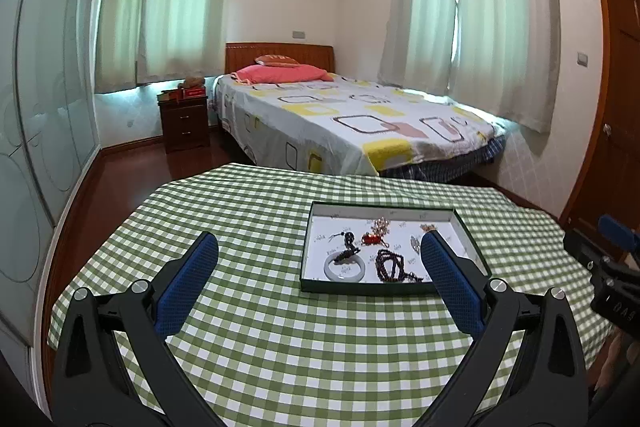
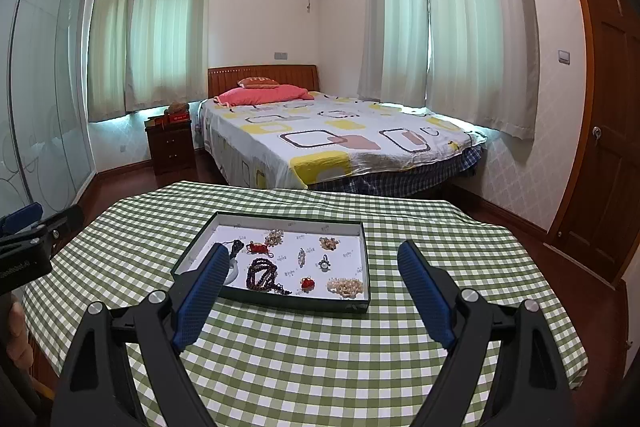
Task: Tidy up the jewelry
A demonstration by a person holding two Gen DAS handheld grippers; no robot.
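Note:
A dark green shallow tray (image 1: 464,227) (image 2: 360,303) with a white floor lies on the green checked table. In it lie several jewelry pieces: a pale jade bangle (image 1: 334,271), a dark bead string (image 1: 390,265) (image 2: 262,273), red knot charms (image 1: 370,239) (image 2: 307,283), pearl clusters (image 2: 346,286) and a ring (image 2: 324,263). My left gripper (image 1: 320,245) is open and empty, held above the table just in front of the tray. My right gripper (image 2: 314,255) is open and empty, also in front of the tray.
The table with the checked cloth (image 1: 280,347) (image 2: 320,367) ends just past the tray. Beyond it stand a bed (image 1: 352,123), a dark nightstand (image 1: 184,125), glass wardrobe doors (image 1: 44,107) and a wooden door (image 2: 604,147). The other gripper shows at each view's edge (image 1: 612,267) (image 2: 28,239).

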